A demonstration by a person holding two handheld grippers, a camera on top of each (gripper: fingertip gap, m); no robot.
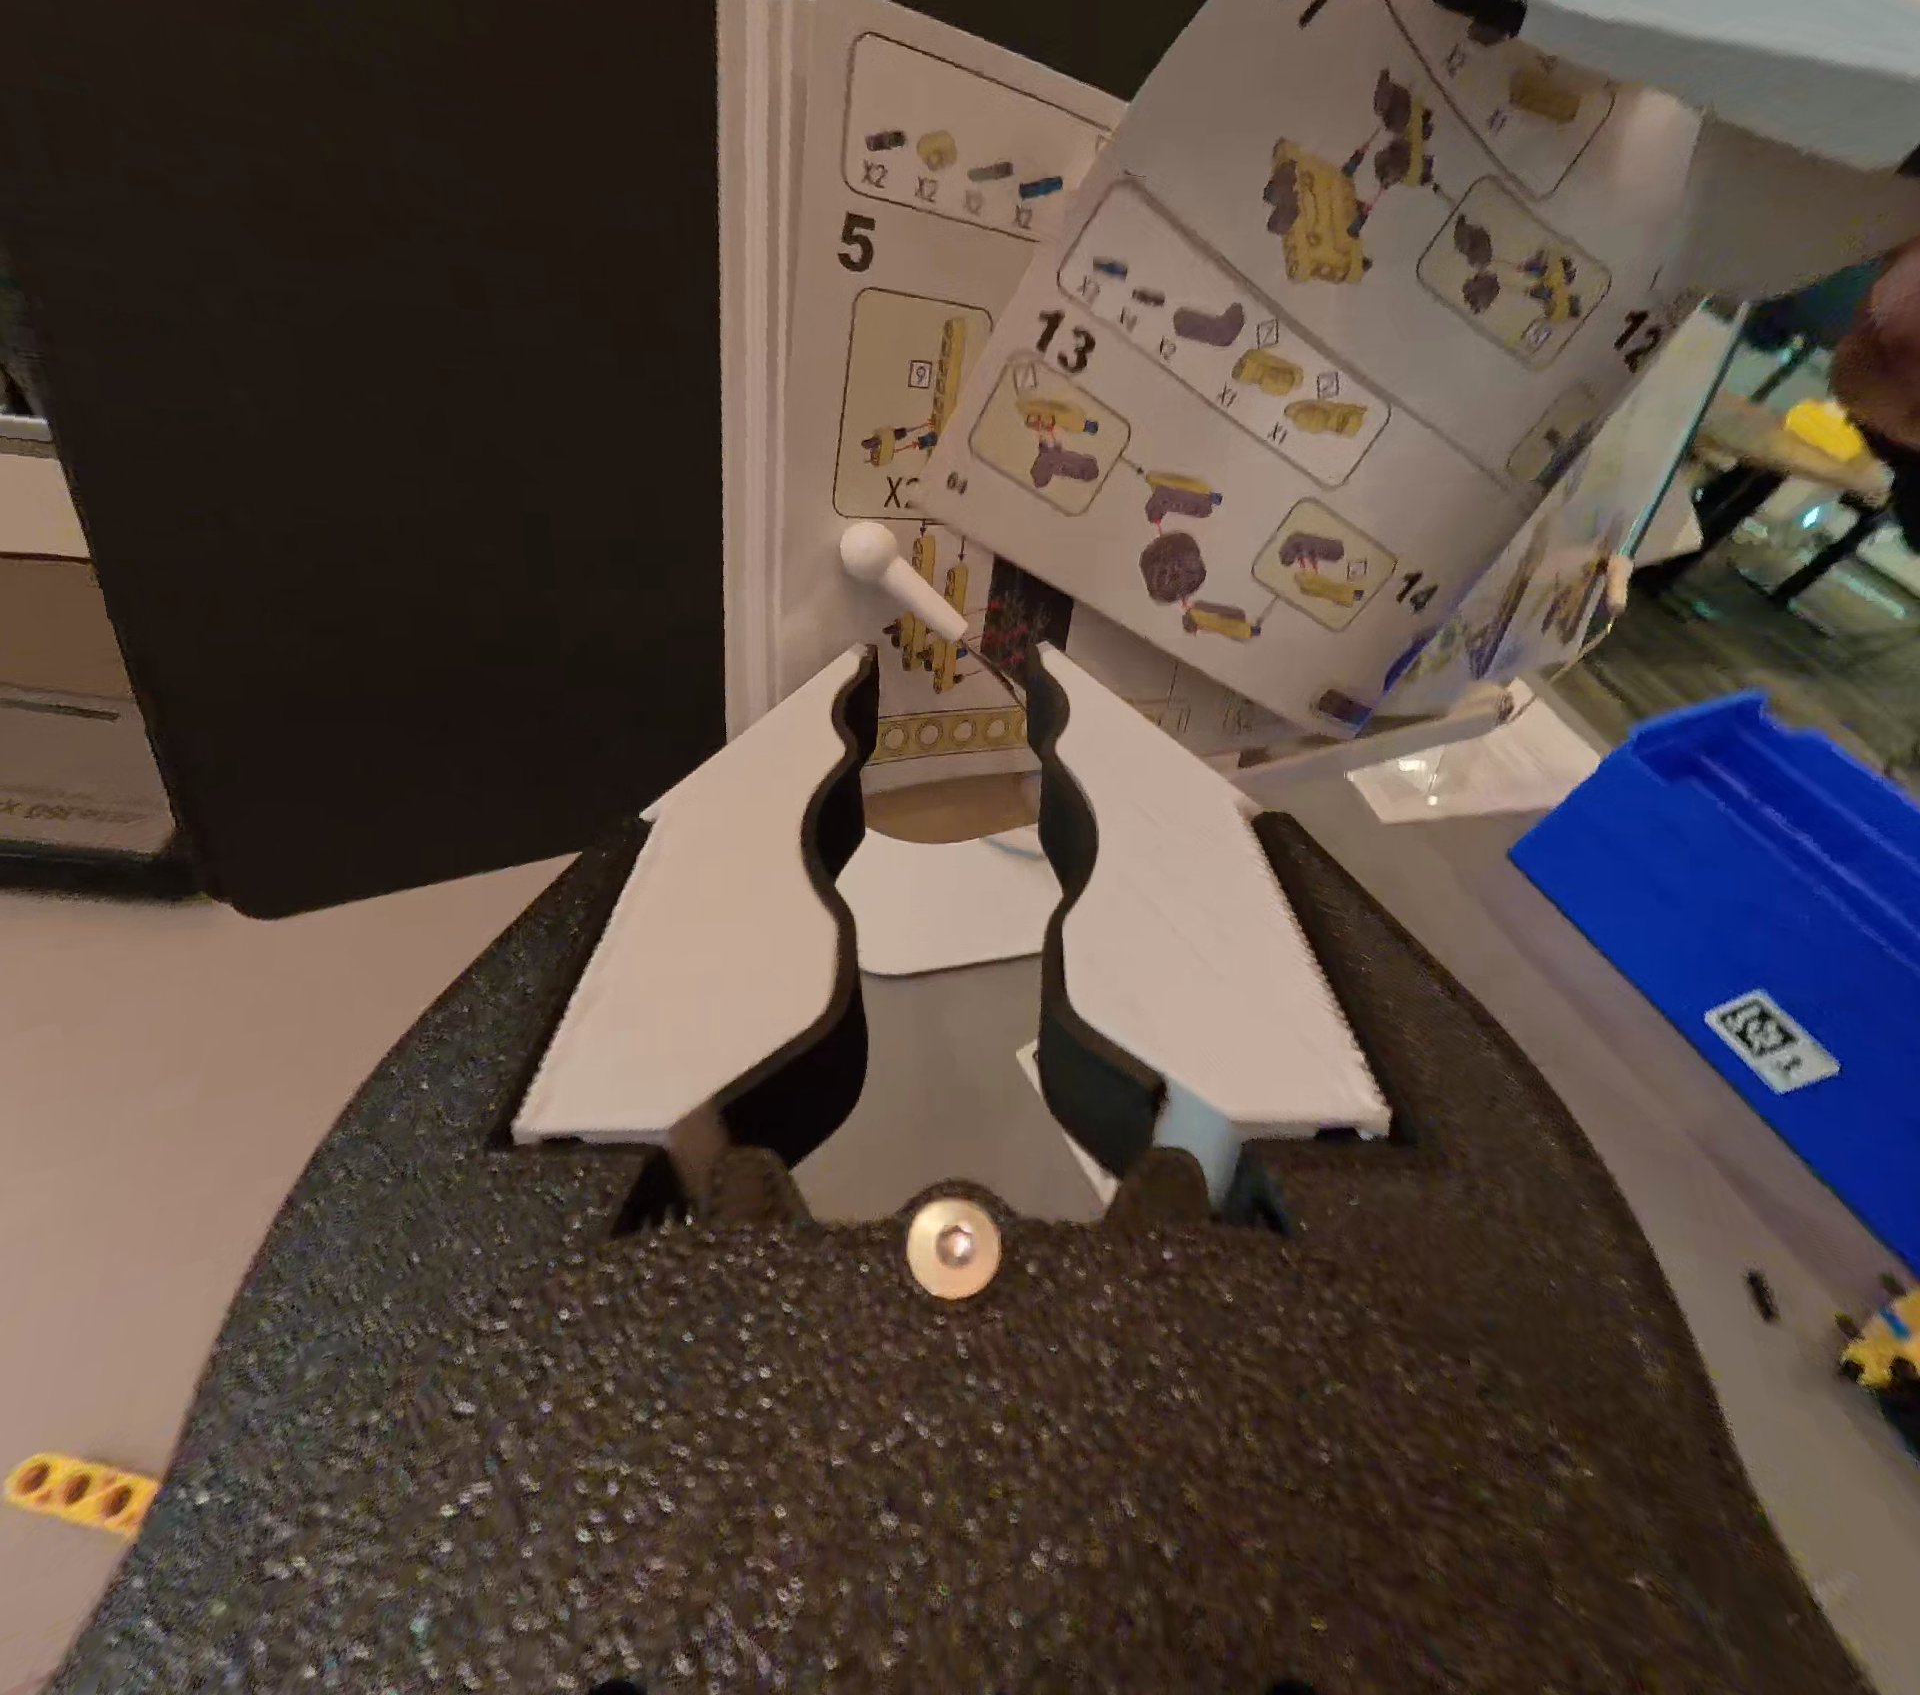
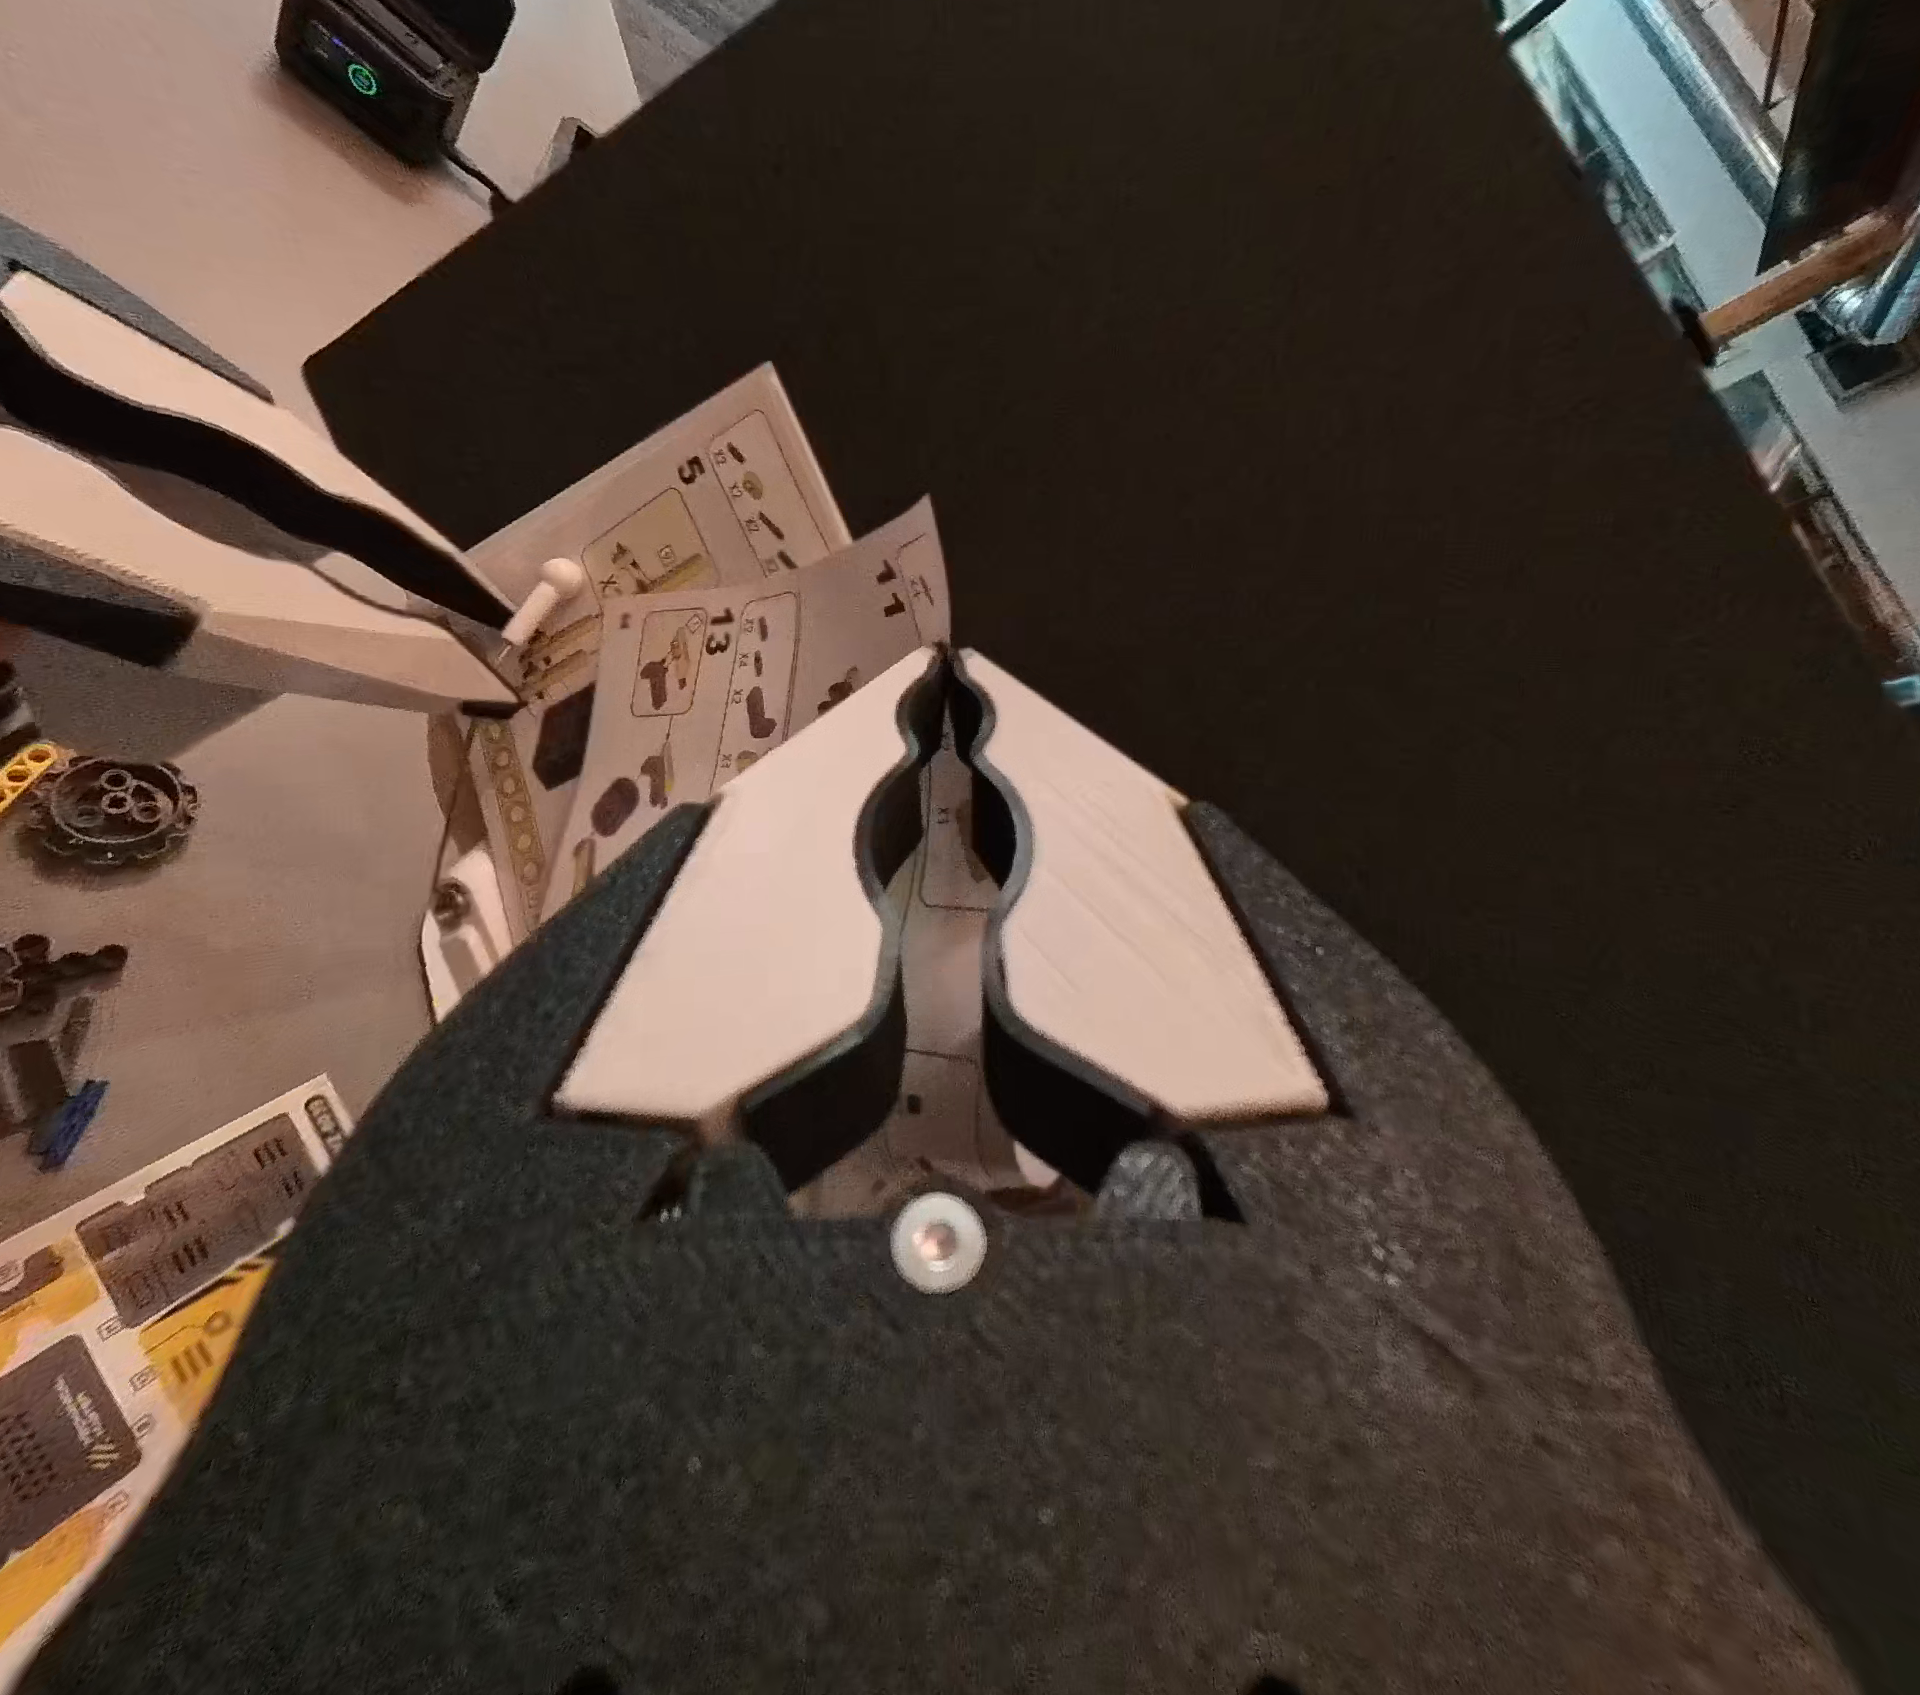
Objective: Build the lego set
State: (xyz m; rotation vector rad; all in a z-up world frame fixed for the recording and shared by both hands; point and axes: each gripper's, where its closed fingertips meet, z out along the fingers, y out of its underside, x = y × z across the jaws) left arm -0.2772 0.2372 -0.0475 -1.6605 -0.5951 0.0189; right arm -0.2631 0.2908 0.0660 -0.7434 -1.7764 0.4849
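- Left wrist view: the left tool (image 1: 951, 658) sits low in the centre of the frame with its jaws apart, clamped on nothing; the tips are close to the lower edge of the booklet (image 1: 790, 357), near a white pin (image 1: 894, 580).
- The booklet stands upright against a black board (image 1: 395, 243), apparently propped on a white stand (image 1: 935, 918), so its pages face the person.
- One page (image 1: 1299, 357) is lifted and curled to the right of the frame, pulled away from the stack.
- Right wrist view: the right tool (image 2: 948, 658) has its jaws together at the tips, clamped on the top edge of that page (image 2: 831, 637), which explains the curl.
- The left tool (image 2: 488, 679) appears at centre left of this view, by the pin (image 2: 540, 596), likely steadying the remaining pages, though I cannot tell if it touches them.
- Counts: two tools, one booklet, one lifted page, one pin.
- On the bench (image 1: 260, 1126): one blue bin (image 1: 1745, 939) at right and one yellow beam (image 1: 78, 1495) at lower left.
- Right wrist view, left side: one dark gear (image 2: 109, 809), one black charger box (image 2: 395, 35) and loose printed sheets (image 2: 135, 1271).
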